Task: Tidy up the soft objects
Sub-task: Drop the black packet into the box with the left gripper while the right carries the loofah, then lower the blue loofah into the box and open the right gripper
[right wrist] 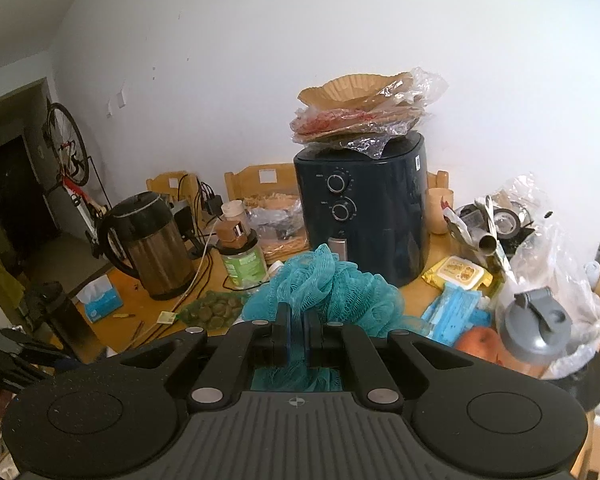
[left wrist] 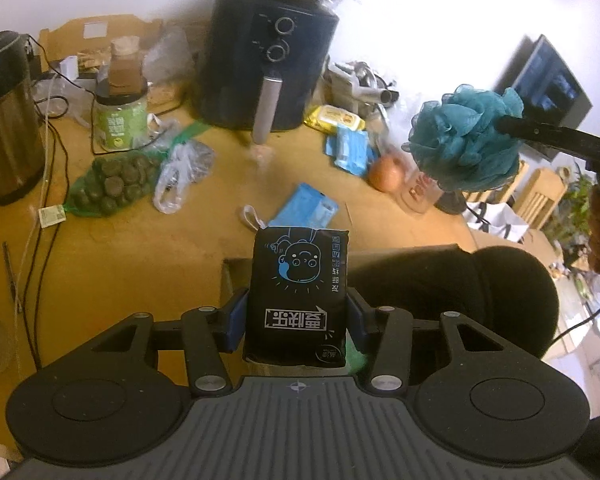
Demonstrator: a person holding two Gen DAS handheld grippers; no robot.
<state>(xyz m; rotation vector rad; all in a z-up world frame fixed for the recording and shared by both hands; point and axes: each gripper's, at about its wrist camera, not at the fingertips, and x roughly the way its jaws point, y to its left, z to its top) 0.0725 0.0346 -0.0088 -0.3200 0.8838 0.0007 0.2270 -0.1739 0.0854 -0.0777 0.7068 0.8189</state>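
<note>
My left gripper (left wrist: 298, 314) is shut on a black soft pack (left wrist: 298, 280) with a blue cartoon face, held above the wooden table (left wrist: 140, 248); its blue pads (left wrist: 236, 320) press both sides. A teal mesh bath sponge (left wrist: 464, 140) hangs in the air at the right of the left wrist view, pinched by my right gripper (left wrist: 504, 124). In the right wrist view that sponge (right wrist: 332, 288) bulges out above my right gripper (right wrist: 298, 328), whose jaws squeeze its mesh. A blue tissue pack (left wrist: 308, 206) lies flat on the table just beyond the black pack.
A dark air fryer (left wrist: 268, 68) stands at the table's back, a metal kettle (left wrist: 4, 120) at far left. A net of green rounds (left wrist: 112, 188), a green jar (left wrist: 120, 120), yellow wipes (left wrist: 334, 118), blue packs (left wrist: 350, 148), an orange fruit (left wrist: 388, 172) and cables crowd the surface. A black cushion (left wrist: 452, 300) lies right of me.
</note>
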